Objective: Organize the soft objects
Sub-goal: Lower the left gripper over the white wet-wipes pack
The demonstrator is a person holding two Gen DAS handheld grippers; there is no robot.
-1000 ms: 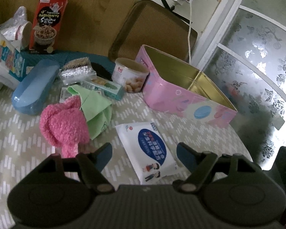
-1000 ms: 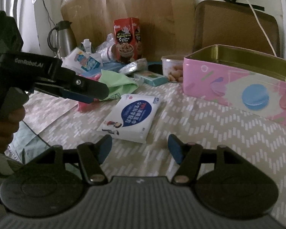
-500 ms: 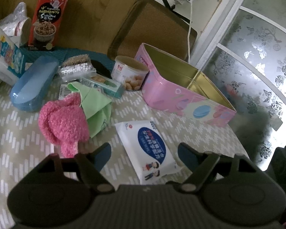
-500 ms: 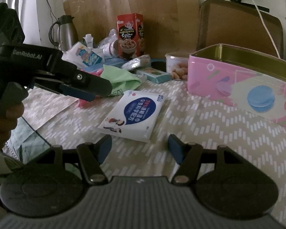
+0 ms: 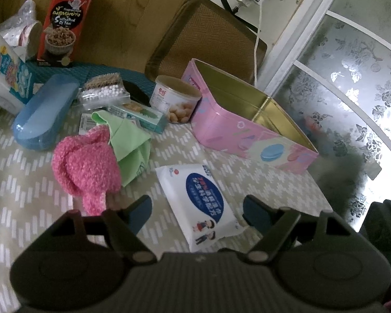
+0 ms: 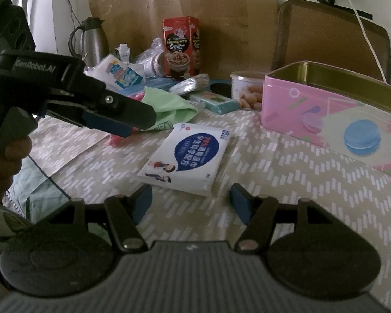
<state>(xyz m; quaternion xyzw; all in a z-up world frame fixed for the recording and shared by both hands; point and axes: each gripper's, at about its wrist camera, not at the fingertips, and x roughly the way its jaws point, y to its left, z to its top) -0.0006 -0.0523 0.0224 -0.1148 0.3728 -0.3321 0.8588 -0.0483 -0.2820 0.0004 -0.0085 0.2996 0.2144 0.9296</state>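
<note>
Left gripper (image 5: 197, 210) spread wide, empty, hovering low over wipes pack (image 5: 198, 200); right gripper (image 6: 191, 198) likewise parted, empty, level near table's front edge. Tin (image 5: 250, 122) open at far right edge. Step, likely: approach; next, straddle pack, pinch. Sock (image 5: 87, 167), cloth (image 5: 129, 137) mid-table.

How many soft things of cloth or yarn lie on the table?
2. A fluffy pink knitted item lies left of the white wipes packet; a light green folded cloth sits behind it, touching. More may be hidden in the clutter.
</note>
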